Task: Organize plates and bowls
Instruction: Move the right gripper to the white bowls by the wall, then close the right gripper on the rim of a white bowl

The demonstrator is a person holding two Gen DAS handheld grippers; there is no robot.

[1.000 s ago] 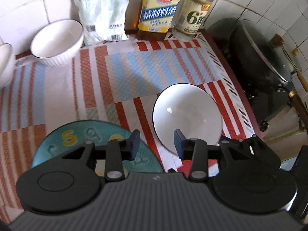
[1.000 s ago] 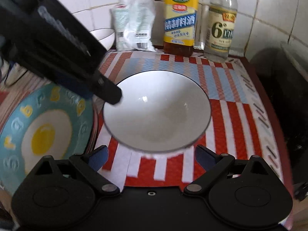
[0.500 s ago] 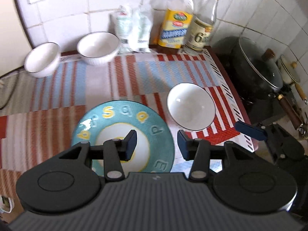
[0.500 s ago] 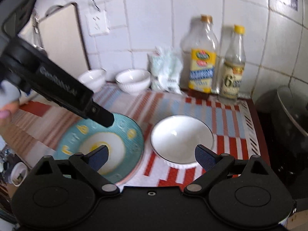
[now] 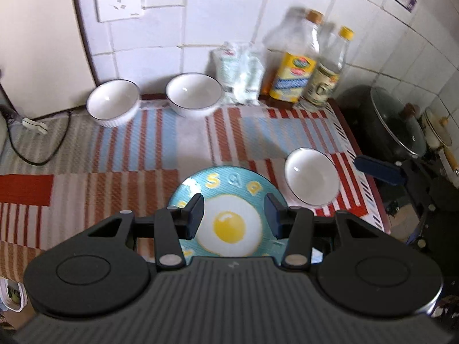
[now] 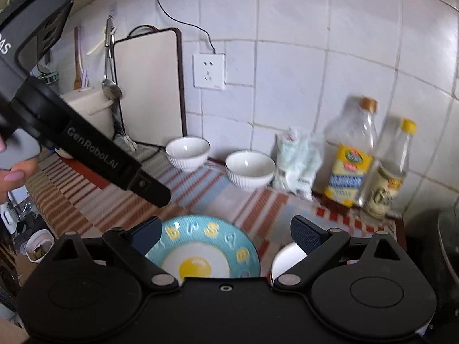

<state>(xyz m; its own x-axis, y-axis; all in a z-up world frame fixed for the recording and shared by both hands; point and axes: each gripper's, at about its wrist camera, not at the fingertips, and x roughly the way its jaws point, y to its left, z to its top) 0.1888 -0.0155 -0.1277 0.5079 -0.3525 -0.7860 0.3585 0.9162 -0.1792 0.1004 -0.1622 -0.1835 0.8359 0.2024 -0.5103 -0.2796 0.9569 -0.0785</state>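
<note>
A round teal plate (image 5: 229,183) with a fried-egg picture and raised yellow letters around its rim lies flat at the striped mat's near edge. A shallow white ceramic bowl (image 5: 311,175) sits upright just beside it at its 2 o'clock. Two deeper ribbed white bowls (image 5: 113,101) (image 5: 193,94) stand upright side by side near the tiled wall, at the plate's 11 and 12 o'clock.

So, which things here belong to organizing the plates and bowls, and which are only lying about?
For the job:
- egg plate
- near bowl
- two back bowls

Lying about:
- two bottles
- white bag
- lidded pot
- cutting board
</note>
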